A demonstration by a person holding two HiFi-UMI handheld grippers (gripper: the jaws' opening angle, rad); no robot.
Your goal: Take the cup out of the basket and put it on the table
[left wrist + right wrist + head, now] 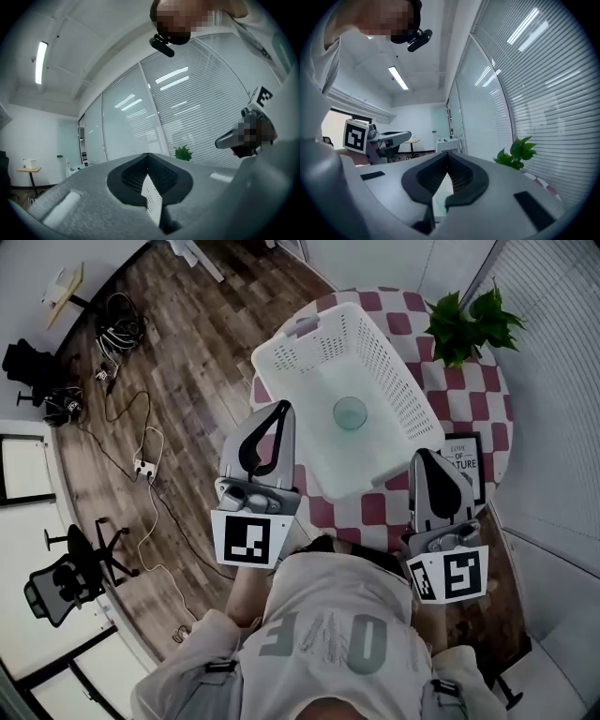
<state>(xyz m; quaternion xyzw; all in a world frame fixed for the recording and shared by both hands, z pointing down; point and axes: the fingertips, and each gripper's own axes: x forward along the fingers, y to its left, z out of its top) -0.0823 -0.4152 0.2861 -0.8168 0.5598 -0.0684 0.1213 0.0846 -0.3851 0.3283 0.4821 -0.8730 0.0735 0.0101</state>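
White perforated plastic basket on checkered table | glass cup upright on basket floor, near centre, not yet lifted | left gripper at basket's 7 o'clock, jaws together, empty | right gripper at 5 o'clock, jaws together, empty | judged: flanking the basket for approach; jaws must part before grasping.

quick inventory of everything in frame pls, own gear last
basket: 1, white, on table
cup: 1, clear, inside basket
table: 1, red-white checked, under basket
plant: 1, green, table's far right
frame: 1, black, table, right of basket
chairs: 2, black, floor at left
power strip: 1, white, floor at left
left gripper: 1, grey, shut, empty, by basket's near left
right gripper: 1, grey, shut, empty, by basket's near right
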